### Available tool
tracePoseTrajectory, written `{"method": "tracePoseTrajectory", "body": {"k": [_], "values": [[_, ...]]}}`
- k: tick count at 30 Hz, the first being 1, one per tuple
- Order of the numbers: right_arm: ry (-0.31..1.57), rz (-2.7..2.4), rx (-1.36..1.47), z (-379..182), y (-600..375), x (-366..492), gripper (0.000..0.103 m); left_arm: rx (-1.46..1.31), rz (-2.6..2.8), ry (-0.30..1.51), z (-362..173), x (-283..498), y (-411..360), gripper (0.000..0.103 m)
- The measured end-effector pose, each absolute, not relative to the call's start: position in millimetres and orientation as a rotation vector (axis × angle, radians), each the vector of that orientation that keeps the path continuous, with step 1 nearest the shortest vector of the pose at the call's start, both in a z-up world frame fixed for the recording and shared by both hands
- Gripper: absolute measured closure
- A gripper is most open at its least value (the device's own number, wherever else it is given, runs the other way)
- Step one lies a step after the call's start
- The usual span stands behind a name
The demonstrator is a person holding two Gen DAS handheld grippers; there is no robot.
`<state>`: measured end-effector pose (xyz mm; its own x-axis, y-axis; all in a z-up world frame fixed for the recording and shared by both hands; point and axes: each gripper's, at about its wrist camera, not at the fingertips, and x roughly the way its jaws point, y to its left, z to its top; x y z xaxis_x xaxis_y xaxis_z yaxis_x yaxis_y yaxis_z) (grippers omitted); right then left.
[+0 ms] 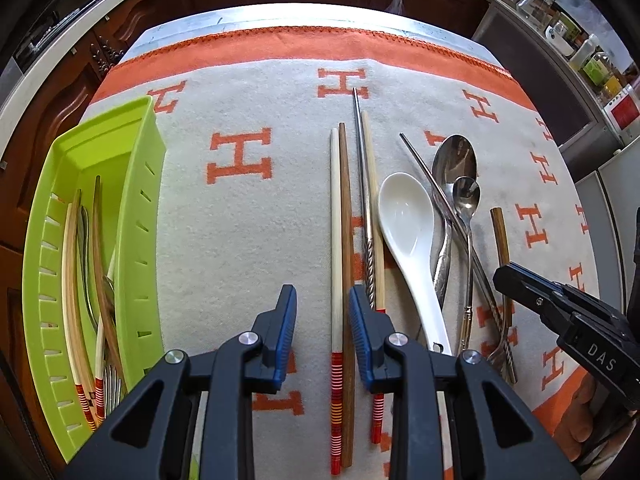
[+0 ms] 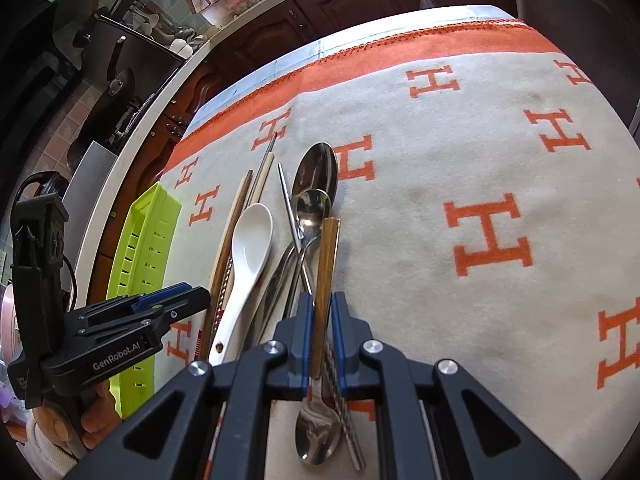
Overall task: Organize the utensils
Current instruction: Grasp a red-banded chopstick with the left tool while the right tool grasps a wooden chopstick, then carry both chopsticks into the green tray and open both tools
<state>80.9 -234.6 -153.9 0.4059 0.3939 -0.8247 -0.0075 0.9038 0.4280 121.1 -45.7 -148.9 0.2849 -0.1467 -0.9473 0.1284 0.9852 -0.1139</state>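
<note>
Right wrist view: my right hand-held gripper [image 2: 321,330] is clamping a brown chopstick [image 2: 326,272]; my left hand-held gripper [image 1: 322,322] is straddling, partly open, two chopsticks [image 1: 342,248] at twelve o'clock.

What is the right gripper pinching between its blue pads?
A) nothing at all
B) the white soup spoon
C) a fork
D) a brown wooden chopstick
D. In the right wrist view the right gripper has its blue pads closed against a brown wooden chopstick, while the white soup spoon lies untouched on the blanket to the left.
</note>
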Motion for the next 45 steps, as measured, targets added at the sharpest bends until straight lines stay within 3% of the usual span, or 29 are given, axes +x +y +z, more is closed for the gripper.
{"method": "tracePoseTrajectory", "body": {"k": [17,19,20,21,29,45], "values": [[1.127,0.255,0.396,-153.5,-235.6,80.1,0.095,0.099,-0.158,1.237,-160.5,125.8,-62.0,0.079],[1.129,0.255,0.397,-154.3,-235.2,80.0,0.095,0.105,-0.162,1.225,-160.5,126.8,-64.9,0.088],[1.129,0.255,0.395,-154.3,-234.6,79.8,0.095,0.104,-0.168,1.221,-160.3,126.9,-65.9,0.098],[1.128,0.256,0.389,-153.7,-233.6,79.5,0.095,0.104,-0.164,1.219,-160.1,126.9,-66.4,0.099],[1.094,0.278,0.368,-137.9,-226.1,72.2,0.095,0.045,-0.168,1.21,-149.4,113.2,-51.7,0.1],[0.959,0.453,0.271,-59.6,-159.2,39.0,0.096,-0.045,-0.161,1.038,-68.9,53.1,11.1,0.1]]}}
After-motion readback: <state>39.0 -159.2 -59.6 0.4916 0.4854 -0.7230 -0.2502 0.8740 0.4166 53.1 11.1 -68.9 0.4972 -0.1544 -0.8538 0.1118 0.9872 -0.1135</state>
